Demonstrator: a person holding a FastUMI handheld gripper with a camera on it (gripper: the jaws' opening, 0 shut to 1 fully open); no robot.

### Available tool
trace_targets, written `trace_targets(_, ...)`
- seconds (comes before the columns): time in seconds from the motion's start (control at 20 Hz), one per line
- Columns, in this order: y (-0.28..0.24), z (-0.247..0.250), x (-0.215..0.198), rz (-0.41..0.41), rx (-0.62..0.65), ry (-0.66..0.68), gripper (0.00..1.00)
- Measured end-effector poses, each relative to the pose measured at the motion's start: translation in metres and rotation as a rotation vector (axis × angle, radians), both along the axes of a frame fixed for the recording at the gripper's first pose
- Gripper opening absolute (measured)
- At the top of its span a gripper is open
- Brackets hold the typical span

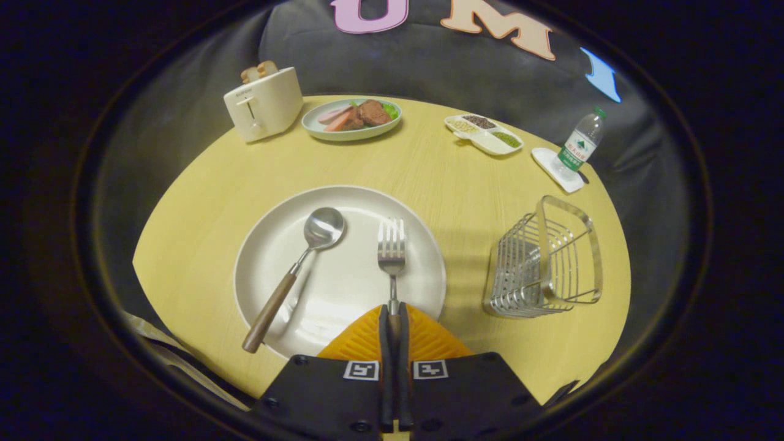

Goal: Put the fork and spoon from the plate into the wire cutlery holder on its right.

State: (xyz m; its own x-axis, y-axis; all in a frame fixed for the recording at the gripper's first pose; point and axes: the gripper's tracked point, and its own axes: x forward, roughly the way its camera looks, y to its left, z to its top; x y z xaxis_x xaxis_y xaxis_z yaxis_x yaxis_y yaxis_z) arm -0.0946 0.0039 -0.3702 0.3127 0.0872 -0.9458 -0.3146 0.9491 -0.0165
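Note:
A white plate (343,202) sits on the round yellow table just ahead of my fingers. A spoon (300,260) with a wooden handle lies on its left half, bowl pointing away. The fork (392,251) points away over the plate's right half, its handle clamped between my two fingers. My gripper (392,313) is shut on that handle, over the plate's near rim. The wire cutlery holder (545,260) stands upright to the right of the plate, with nothing in it.
Beyond the plate stand a cream toaster (263,104) with bread in it, a plate of food (352,118), a divided dish of grains (484,133) and a water bottle (579,146) on a white coaster. Bare tabletop (465,202) separates the plate from the holder.

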Motion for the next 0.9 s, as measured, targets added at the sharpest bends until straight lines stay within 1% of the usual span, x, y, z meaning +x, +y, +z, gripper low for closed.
trace_targets(0.25, -0.017, 0.038, 0.020, -0.006, -0.002, -0.011, 0.06)
trace_targets(0.4, -0.034, 0.057, 0.028, -0.032, 0.001, -0.004, 0.06)
trace_targets(0.7, -0.083, 0.077, 0.037, -0.107, -0.042, 0.009, 0.06)
trace_targets(0.9, -0.114, 0.076, 0.036, -0.186, -0.078, 0.036, 0.07)
